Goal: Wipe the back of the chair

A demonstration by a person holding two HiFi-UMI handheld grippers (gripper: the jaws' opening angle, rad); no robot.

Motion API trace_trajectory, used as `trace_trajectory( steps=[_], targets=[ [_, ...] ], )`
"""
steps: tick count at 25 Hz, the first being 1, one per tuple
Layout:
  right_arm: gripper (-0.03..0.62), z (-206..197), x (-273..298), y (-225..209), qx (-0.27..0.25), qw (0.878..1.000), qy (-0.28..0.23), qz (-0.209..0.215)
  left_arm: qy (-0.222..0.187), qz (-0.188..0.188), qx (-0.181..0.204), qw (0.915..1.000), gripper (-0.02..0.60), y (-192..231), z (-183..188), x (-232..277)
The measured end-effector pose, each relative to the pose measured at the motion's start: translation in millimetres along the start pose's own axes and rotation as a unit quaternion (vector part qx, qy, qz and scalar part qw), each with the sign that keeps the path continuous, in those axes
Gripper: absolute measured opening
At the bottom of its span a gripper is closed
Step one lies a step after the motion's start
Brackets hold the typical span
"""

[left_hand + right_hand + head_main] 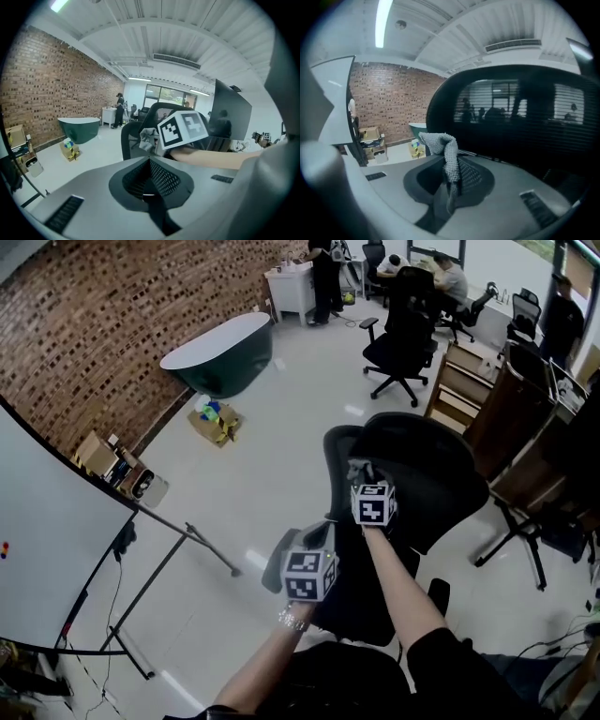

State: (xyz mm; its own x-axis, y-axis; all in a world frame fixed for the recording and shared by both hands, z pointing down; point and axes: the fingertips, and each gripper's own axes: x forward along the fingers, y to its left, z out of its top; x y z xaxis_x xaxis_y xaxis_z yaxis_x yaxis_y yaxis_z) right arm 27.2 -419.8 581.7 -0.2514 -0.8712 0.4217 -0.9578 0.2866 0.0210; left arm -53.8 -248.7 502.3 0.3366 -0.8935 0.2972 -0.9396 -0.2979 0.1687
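While the right gripper [363, 472] pinches a cloth [444, 152] at the chair back [431, 465], left gripper [321, 536] closed empty, wiping looks underway; next, sweep across.

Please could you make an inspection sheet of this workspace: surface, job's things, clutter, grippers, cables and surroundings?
Surface: pale floor, glossy.
Job's things: black mesh chair; grey cloth at the top edge of its back.
Clutter: cardboard box on the floor.
Grippers: right gripper shut on cloth; left gripper shut, empty.
Cables: a cable hangs below the whiteboard.
Surroundings: brick wall, green bathtub, people at desks.
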Motion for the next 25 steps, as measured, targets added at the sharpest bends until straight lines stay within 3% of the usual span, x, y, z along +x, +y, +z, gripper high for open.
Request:
trace_trajectory(
  steps=[4, 8, 14, 21, 25],
  targets=[
    [0.051, 5, 36, 14, -0.039, 0.999, 0.024, 0.004, -0.002, 0.029, -0.003, 0.9996, 0.003, 20, -2, -14],
    [0.051, -9, 53, -15, -0.046, 0.998, 0.034, -0.022, -0.006, 0.045, -0.004, 0.999, 0.003, 34, 0, -15],
    [0.05, -46, 10, -114, -0.022, 0.994, 0.022, -0.104, -0.005, 0.012, -0.004, 0.9999, 0.003, 8, 2, 9],
    [0.051, -121, -87, -265, -0.022, 0.973, 0.06, -0.223, -0.01, -0.051, 0.001, 0.9987, 0.003, -42, 6, 39],
    [0.051, -145, -120, -299, -0.009, 0.968, 0.061, -0.243, -0.009, -0.065, 0.006, 0.9978, 0.003, -53, 5, 41]
  ],
)
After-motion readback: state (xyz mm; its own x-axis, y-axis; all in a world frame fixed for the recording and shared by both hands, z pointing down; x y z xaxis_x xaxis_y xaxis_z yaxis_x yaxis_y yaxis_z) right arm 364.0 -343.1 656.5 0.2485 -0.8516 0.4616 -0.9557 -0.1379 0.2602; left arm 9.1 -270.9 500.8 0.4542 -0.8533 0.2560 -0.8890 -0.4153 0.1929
